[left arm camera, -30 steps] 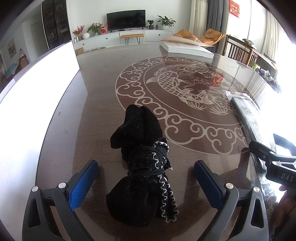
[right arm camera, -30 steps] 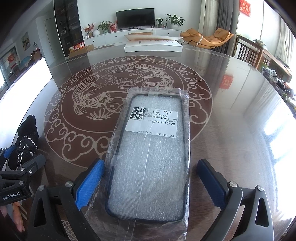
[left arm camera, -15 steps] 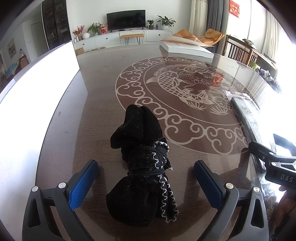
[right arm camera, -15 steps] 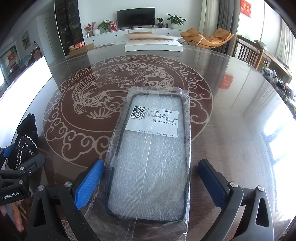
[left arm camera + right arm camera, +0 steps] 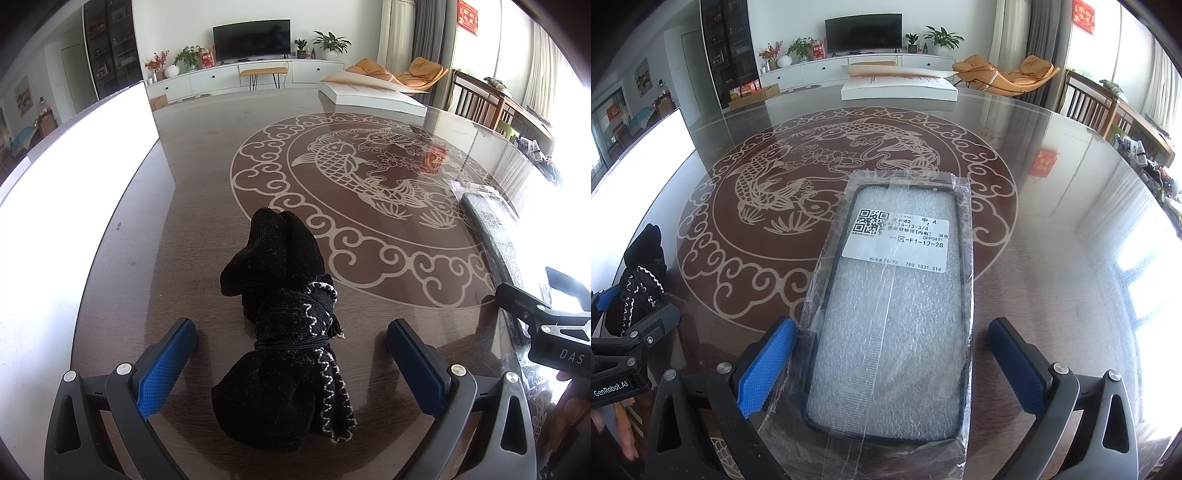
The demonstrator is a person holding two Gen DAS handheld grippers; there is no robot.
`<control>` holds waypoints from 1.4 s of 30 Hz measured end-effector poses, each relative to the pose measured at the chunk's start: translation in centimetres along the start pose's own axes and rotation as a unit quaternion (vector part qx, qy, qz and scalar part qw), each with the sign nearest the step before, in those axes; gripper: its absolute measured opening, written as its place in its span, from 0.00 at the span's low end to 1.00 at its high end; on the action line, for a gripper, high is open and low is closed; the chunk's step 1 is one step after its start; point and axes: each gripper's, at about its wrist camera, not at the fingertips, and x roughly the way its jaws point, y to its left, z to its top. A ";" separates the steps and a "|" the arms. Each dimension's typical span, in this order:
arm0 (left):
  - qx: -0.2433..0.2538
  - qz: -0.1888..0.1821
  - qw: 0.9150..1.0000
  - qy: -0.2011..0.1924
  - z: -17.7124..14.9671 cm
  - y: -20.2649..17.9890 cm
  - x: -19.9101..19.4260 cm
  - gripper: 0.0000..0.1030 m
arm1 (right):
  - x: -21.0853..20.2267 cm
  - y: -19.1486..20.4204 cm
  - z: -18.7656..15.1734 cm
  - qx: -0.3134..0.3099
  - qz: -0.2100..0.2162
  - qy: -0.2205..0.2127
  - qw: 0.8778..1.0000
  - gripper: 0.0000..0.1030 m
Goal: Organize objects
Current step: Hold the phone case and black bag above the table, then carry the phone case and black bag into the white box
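Note:
A bundle of black socks [image 5: 284, 332] with white zigzag stitching lies on the dark table, between the blue pads of my left gripper [image 5: 291, 354], which is open and not touching it. In the right wrist view, a phone case in a clear plastic bag [image 5: 894, 314] with a white label lies flat between the pads of my right gripper [image 5: 894, 358], also open; the left pad sits close to the bag's edge. The socks [image 5: 639, 280] show at the far left there, and the bagged case [image 5: 495, 236] shows at the right in the left wrist view.
The glass-topped table [image 5: 1052, 229] has a round fish pattern. A flat white box [image 5: 897, 90] lies at the far edge. A bright white panel [image 5: 74, 177] runs along the left side. Chairs [image 5: 1089, 107] stand at the right. A hand [image 5: 624, 428] holds the left gripper.

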 end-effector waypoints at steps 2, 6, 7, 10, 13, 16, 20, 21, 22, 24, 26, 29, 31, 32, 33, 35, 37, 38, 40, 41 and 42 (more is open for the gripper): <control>0.004 -0.002 1.000 0.004 0.0 0.0 0.0 1.00 | 0.0 0.0 0.0 -0.001 0.000 0.004 1.000 1.00; 0.020 -0.012 1.000 -0.006 0.0 -0.1 -0.5 0.83 | 0.1 0.3 0.8 -0.015 0.006 0.030 0.999 0.77; 0.032 -0.018 0.999 -0.018 0.0 -0.4 -0.9 0.55 | -0.2 0.5 1.1 -0.022 0.008 0.032 0.999 0.75; 0.047 -0.037 0.998 -0.012 0.1 -1.1 -1.3 0.33 | -0.5 0.3 1.1 -0.025 0.027 0.051 0.998 0.75; 0.016 -0.072 0.997 -0.012 -0.3 -0.3 -2.4 0.32 | -1.9 -1.5 0.2 0.025 0.083 0.044 0.995 0.75; 0.008 -0.093 0.995 -0.019 -1.0 0.1 -4.0 0.32 | -3.5 -3.0 -0.9 0.073 0.129 0.036 0.988 0.74; 0.001 -0.113 0.993 -0.029 -1.0 0.6 -6.4 0.32 | -5.0 -3.6 -1.5 0.113 0.184 0.032 0.976 0.74; -0.003 -0.117 0.993 -0.033 -0.8 0.9 -7.1 0.32 | -5.3 -3.6 -1.5 0.122 0.197 0.030 0.972 0.74; -0.007 -0.122 0.992 -0.039 -0.6 1.2 -7.9 0.32 | -5.6 -3.4 -1.4 0.131 0.211 0.028 0.968 0.74; -0.018 -0.131 0.990 -0.052 -0.1 2.2 -9.8 0.32 | -6.4 -2.8 -1.0 0.145 0.242 0.022 0.959 0.74; -0.035 -0.138 0.988 -0.066 0.6 3.9 -11.8 0.32 | -7.3 -1.3 0.2 0.147 0.268 0.014 0.952 0.74; -0.068 -0.135 0.985 -0.085 1.4 8.1 -14.9 0.32 | -9.2 2.3 2.6 0.124 0.300 -0.002 0.946 0.74; -0.090 -0.110 0.985 -0.097 1.7 11.8 -16.5 0.32 | -10.7 5.9 4.5 0.098 0.325 -0.013 0.940 0.74; -0.101 -0.088 0.986 -0.100 1.8 13.8 -17.1 0.32 | -11.5 8.0 5.5 0.083 0.340 -0.017 0.936 0.74; -0.111 -0.061 0.987 -0.101 1.7 15.8 -17.4 0.32 | -12.3 10.3 6.3 0.065 0.355 -0.020 0.932 0.75; -0.134 -0.002 0.986 -0.095 1.3 19.8 -17.5 0.32 | -13.7 15.3 7.8 0.026 0.381 -0.022 0.924 0.75; -0.159 0.054 0.984 -0.068 0.4 23.6 -16.5 0.32 | -14.7 20.6 8.9 -0.015 0.403 -0.019 0.915 0.75; -0.171 0.073 0.981 -0.053 -0.2 25.3 -15.9 0.32 | -15.0 23.4 9.4 -0.037 0.408 -0.015 0.912 0.75; -0.188 0.113 0.975 -0.023 -1.6 27.8 -14.5 0.33 | -15.2 28.7 9.9 -0.084 0.408 -0.012 0.909 0.75; -0.195 0.126 0.972 -0.007 -2.3 28.7 -13.9 0.34 | -15.0 31.0 10.0 -0.104 0.407 -0.005 0.907 0.75; -0.205 0.134 0.969 0.009 -2.9 29.5 -13.3 0.34 | -14.5 33.1 9.9 -0.118 0.404 0.004 0.907 0.75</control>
